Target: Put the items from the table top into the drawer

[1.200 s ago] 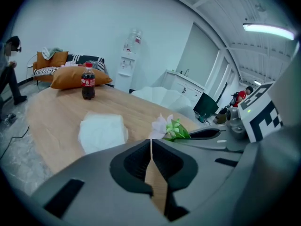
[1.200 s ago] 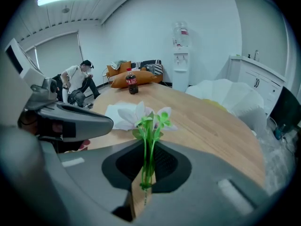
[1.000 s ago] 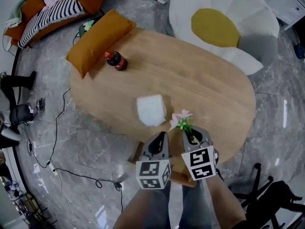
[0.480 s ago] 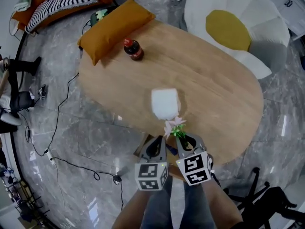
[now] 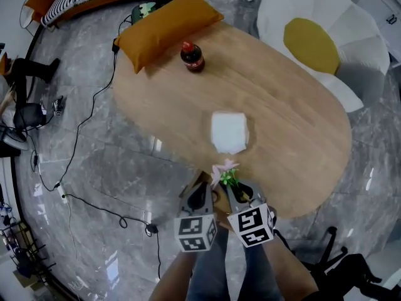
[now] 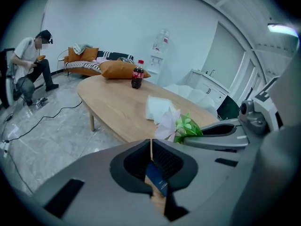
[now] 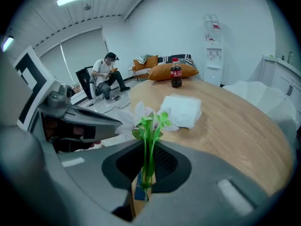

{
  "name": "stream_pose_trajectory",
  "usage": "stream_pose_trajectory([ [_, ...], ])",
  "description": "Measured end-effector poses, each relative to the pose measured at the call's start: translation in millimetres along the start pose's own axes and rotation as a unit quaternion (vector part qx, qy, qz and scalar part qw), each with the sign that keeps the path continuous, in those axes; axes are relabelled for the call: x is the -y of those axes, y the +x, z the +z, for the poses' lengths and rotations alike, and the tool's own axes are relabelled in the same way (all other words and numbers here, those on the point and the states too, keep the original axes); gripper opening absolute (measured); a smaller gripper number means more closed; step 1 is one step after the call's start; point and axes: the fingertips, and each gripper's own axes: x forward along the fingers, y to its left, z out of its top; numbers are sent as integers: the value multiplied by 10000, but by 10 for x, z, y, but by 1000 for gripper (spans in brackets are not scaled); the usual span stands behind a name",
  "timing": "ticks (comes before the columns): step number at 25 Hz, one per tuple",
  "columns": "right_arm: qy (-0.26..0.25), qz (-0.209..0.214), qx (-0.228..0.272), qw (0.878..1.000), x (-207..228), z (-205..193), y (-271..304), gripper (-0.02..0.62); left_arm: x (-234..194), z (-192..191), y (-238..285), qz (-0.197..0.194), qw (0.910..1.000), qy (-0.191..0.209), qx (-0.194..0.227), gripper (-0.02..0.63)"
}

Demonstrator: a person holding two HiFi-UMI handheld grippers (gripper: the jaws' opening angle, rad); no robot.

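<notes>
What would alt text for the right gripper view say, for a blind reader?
The right gripper is shut on the green stems of a pale pink flower. Beyond, a wooden table holds a white cloth and a cola bottle.

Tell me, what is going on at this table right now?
A person holds a gripper in each hand at the near edge of the wooden table. The right gripper is shut on the green stem of an artificial flower; the left gripper beside it is shut and empty. A white folded cloth and a cola bottle sit on the table top.
</notes>
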Motion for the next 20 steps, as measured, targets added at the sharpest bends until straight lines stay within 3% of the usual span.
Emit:
stream_pose_trajectory([
  [13,-271,581,-479,9968,-541,-443,247,23,-308,-238,-126,276,9991,-298,-130,20],
  [20,-250,660,-696,9951,-595,-666,384,24,-405,-387,-50,273,9986,-320,-330,20],
])
